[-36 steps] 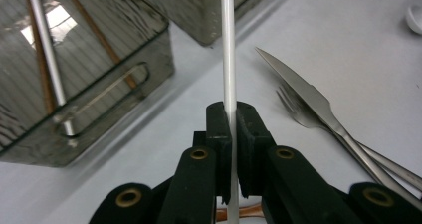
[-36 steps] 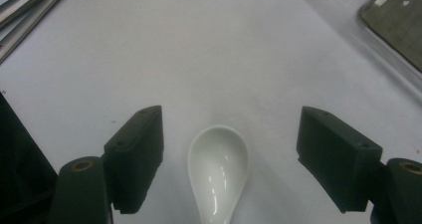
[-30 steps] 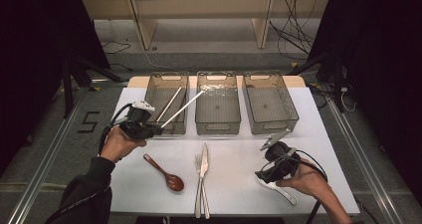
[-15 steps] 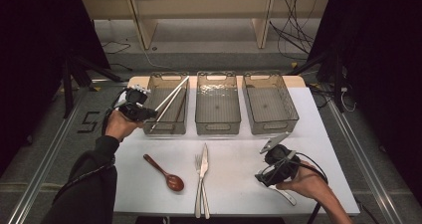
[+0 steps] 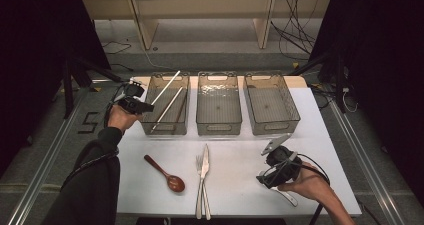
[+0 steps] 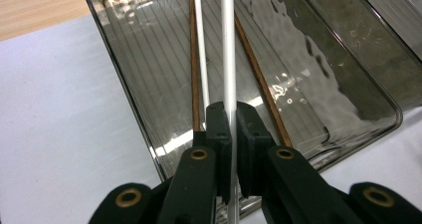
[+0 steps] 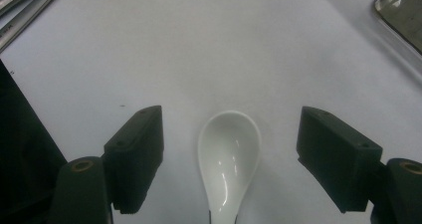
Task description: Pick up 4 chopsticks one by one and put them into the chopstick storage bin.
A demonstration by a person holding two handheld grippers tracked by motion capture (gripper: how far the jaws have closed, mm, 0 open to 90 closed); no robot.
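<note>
My left gripper [image 6: 229,115] is shut on a white chopstick [image 6: 228,55], held slanting above the left clear bin [image 6: 124,74]. In the high view that gripper [image 5: 142,105] is at the bin's left rim and the held chopstick [image 5: 167,85] points toward the far right. Inside the bin lie another white chopstick [image 6: 200,50] and brown chopsticks [image 6: 259,89]. My right gripper [image 7: 230,149] stands open low over the table, with a white ceramic spoon [image 7: 230,159] lying between its jaws, untouched. In the high view the right gripper [image 5: 272,172] is at the front right.
Three clear bins stand in a row: left [image 5: 165,131], middle [image 5: 219,131], right [image 5: 274,131]. A wooden spoon [image 5: 165,174] and a fork and knife [image 5: 202,180] lie on the white table [image 5: 240,155] near the front.
The left hand moved away from me and slightly left with the white chopstick, whose far end swung from the middle bin to over the left bin. The right gripper stayed put.
</note>
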